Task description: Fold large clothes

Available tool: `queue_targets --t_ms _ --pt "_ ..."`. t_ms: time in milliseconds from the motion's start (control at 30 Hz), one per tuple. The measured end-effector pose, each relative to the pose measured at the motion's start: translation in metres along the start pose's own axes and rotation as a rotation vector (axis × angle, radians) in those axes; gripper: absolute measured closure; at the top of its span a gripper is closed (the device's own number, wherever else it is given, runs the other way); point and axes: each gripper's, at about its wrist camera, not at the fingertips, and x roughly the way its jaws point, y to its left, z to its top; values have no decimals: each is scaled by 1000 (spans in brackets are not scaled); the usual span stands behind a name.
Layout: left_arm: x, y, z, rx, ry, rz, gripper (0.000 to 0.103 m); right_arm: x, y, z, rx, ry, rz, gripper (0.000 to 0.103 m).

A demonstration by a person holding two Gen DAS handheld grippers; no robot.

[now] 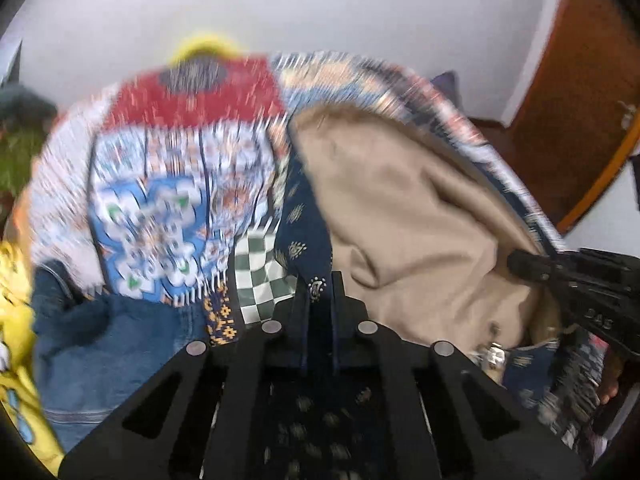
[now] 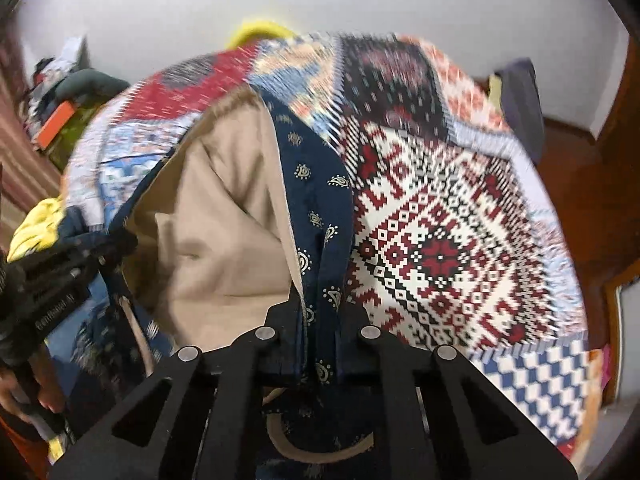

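Holding a navy garment (image 1: 308,216) by its edge, both grippers are clamped on cloth. Left gripper (image 1: 320,280): jaws pressed together on a strip of the navy printed fabric. Right gripper (image 2: 320,300): same, pinching a navy edge with small paisley marks. Each gripper also shows at the side of the other's view, so the two sit fairly near each other along one edge.

Position of garment: lifted, hanging between the grippers, its beige lining (image 2: 224,208) turned toward the cameras and bagging in loose folds. Behind and below lies a bed covered by a patchwork quilt (image 2: 440,208). Blue jeans (image 1: 108,340) and a yellow cloth (image 1: 16,280) lie at the near left of the bed; a wooden door (image 1: 580,100) stands far right. Frames are motion-blurred, so fine detail is unreliable.

Judgement on step: garment seems to be mid-carry toward laying out or a first fold. To do it well:
- pull the two grippers apart until the held edge is taut, so the lining stops bagging;
- keep both at equal height;
- lay the far hem on the quilt first, then lower the held edge;
- avoid the jeans pile.

Risk: thin pinch may slip if tugged hard.
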Motion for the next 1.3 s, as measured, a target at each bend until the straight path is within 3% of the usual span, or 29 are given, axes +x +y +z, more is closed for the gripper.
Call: queue_targets --t_ms 200,333,533,700,800,833,867,933,1000,1300 --pt "-91 -15 -18 102 -82 -67 96 -70 11 -28 -57 -72 47 93" --pt "-124 -15 -49 125 -70 -117 96 -100 14 -67 -62 -85 82 93" --pt "-128 -18 -119 154 22 -102 96 -108 18 -126 -49 -41 98 93" --pt "-103 -7 -168 91 149 -87 96 -100 14 -154 -15 -9 73 88" --pt "-86 3 -190 23 209 -93 88 -94 10 -164 12 21 36 72" --pt "-83 5 -194 11 215 -82 85 -91 6 -166 24 34 24 60" --pt "-84 5 -196 5 209 -79 82 -87 3 -167 39 55 12 53" --pt "-89 5 -194 -3 205 -68 74 -86 0 -169 50 87 16 52" --pt "-96 3 -189 8 191 -41 55 -90 1 -168 34 96 29 52" --pt "-132 -7 -140 106 58 -25 37 -126 15 -135 -35 -28 32 49"
